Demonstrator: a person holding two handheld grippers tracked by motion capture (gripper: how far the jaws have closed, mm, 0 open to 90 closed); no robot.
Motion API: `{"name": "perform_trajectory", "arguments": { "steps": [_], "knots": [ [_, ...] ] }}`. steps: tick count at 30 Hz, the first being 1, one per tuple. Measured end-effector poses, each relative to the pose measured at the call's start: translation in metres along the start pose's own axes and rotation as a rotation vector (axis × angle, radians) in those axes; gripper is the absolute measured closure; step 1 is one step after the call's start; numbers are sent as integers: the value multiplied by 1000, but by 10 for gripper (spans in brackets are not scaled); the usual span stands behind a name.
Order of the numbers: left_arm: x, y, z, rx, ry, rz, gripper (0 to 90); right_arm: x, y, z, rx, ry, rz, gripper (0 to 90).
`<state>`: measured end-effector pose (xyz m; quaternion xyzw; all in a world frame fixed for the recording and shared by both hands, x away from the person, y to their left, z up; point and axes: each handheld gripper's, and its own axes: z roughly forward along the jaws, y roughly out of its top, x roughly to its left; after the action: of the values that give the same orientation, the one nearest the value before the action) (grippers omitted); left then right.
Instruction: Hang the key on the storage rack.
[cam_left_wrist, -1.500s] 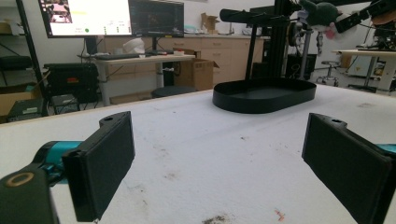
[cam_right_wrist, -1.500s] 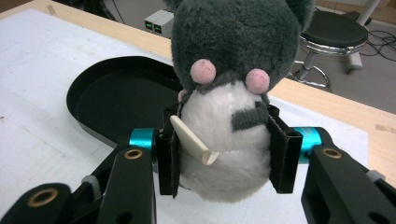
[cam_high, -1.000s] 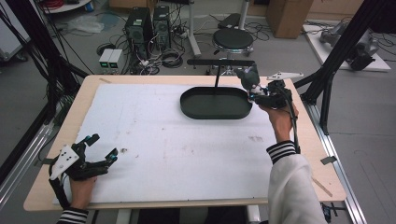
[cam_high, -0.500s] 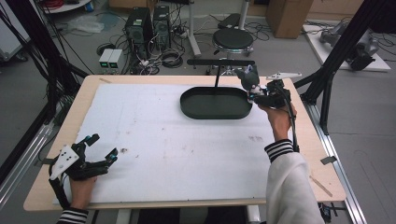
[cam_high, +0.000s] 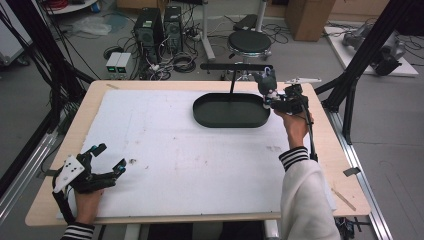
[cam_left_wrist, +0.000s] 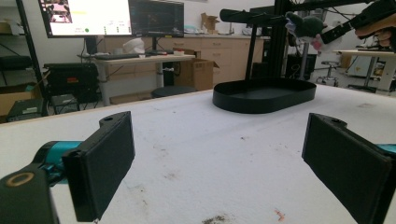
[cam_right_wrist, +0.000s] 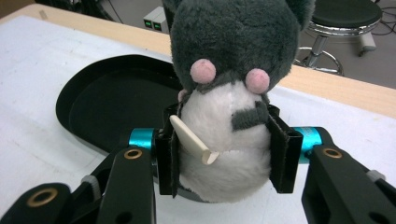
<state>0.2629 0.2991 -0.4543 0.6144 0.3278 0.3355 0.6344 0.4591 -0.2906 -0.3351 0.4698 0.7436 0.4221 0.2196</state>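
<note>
A grey and white plush toy (cam_right_wrist: 229, 93) with pink cheeks is squeezed by its white belly between the pads of my right gripper (cam_right_wrist: 223, 151). In the high view that right gripper (cam_high: 272, 97) holds the plush toy (cam_high: 266, 82) just above the right end of the black oval tray (cam_high: 231, 111). The tray has a black post with a crossbar (cam_high: 235, 66) rising from it. My left gripper (cam_high: 102, 162) rests at the table's front left corner, jaws wide apart, nothing between them. From the left gripper view the tray (cam_left_wrist: 264, 94) lies far ahead, with the plush toy (cam_left_wrist: 306, 25) held above it.
A white foam mat (cam_high: 175, 150) covers most of the wooden table (cam_high: 350, 150). Black frame posts (cam_high: 360, 75) stand at the table's right and left sides. Beyond the far edge stand a stool (cam_high: 249, 42), computer towers and cables on the floor.
</note>
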Motion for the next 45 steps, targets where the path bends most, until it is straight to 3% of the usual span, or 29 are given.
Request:
{"name": "perform_trajectory", "arguments": {
  "steps": [15, 35, 38, 39, 40, 43, 45],
  "knots": [
    [0, 0, 0, 2, -1, 1, 98, -10, -4, 18, 2, -11, 81, 547],
    [0, 0, 0, 1, 0, 8, 99, -16, -9, 28, 55, -25, 96, 522],
    [0, 0, 0, 1, 0, 7, 98, -15, -9, 29, 47, -17, 95, 464],
    [0, 0, 0, 1, 0, 8, 98, -14, -9, 29, 41, -19, 95, 340],
    [0, 0, 0, 1, 1, 7, 98, -14, -9, 29, 41, -19, 95, 340],
    [-1, 0, 0, -1, 1, 6, 98, -12, -9, 29, 51, -57, 122, 86],
    [0, 0, 0, 1, 0, 7, 98, -11, -11, 28, 70, -52, 131, 4]
  ]
}}
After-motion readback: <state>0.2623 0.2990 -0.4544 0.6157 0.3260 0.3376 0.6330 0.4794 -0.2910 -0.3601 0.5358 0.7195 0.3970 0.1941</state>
